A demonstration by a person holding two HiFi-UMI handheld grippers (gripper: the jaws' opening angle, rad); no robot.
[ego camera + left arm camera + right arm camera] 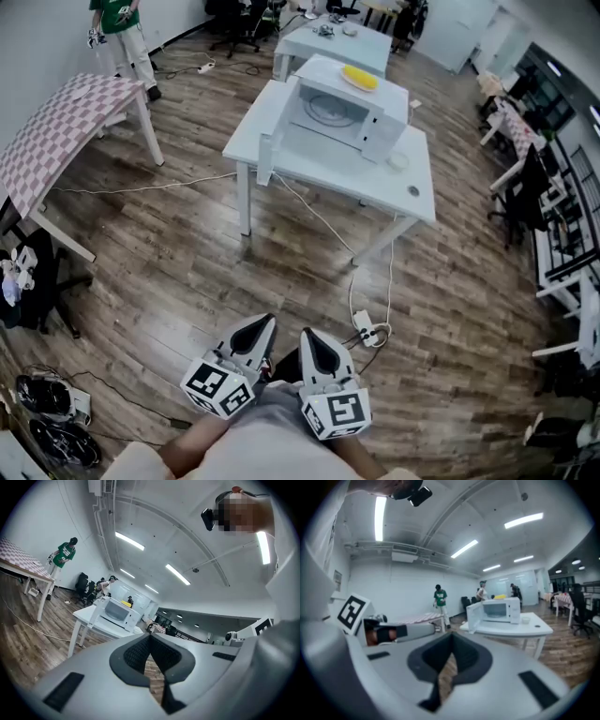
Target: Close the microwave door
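Closest to you, the left gripper (253, 334) and right gripper (315, 347) hang side by side against your body, each with its jaws pressed together at the tips and nothing between them. You are well short of the microwave (342, 117), which sits on a white table (319, 167) across the wood floor. Its door (474, 616) stands swung out from the microwave's left side, so the closing has not begun. I judge the step in hand to be the approach. Walk up to the microwave's front and stop just beside the door's free edge, clear of its swing. Keeping the jaws together should serve, since a flat push needs no grip. Set one gripper on the door's outer face, far from the hinge, and press steadily toward the microwave until the door seats. Push gently, because a yellow thing (361, 77) lies on top of the microwave and a small bowl (398, 161) sits to its right, and a hard shove may jolt them.
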